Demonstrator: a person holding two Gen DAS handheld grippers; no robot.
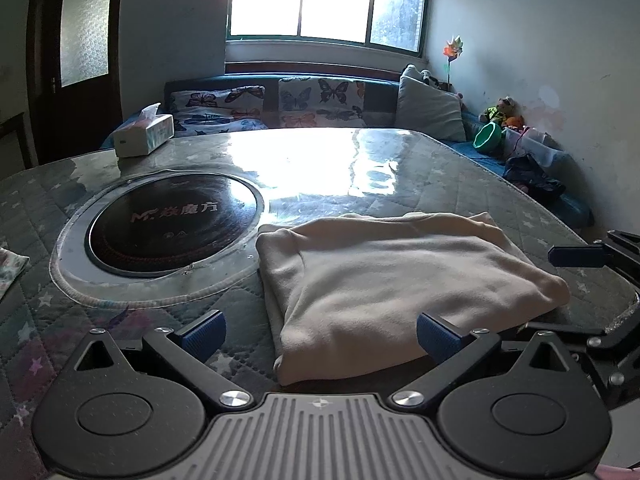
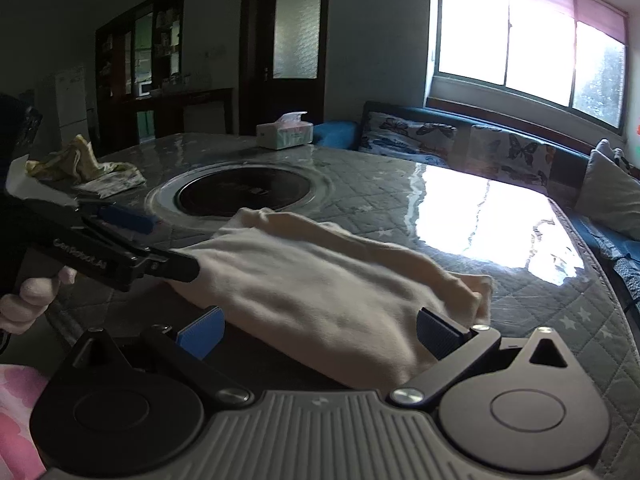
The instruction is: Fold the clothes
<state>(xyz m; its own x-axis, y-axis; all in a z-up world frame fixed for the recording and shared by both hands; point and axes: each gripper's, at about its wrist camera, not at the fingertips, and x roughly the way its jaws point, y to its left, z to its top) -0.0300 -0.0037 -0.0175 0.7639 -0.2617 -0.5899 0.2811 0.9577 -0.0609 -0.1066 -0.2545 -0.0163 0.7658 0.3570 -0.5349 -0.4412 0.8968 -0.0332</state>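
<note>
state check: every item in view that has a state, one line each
cream garment: folded into a flat bundle, lying on the table, not gripped
left gripper: open, jaws wide, garment's near corner between them
right gripper: open, garment's near edge between the jaws
tissue box: open, a tissue sticking out the top
door: closed
yellow-green cloth: crumpled, unfolded, on the table's far side

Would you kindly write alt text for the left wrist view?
A folded cream garment lies on a quilted table, between the wide-open fingers of the left gripper. A round black hob sits left of it, a tissue box behind.
</note>
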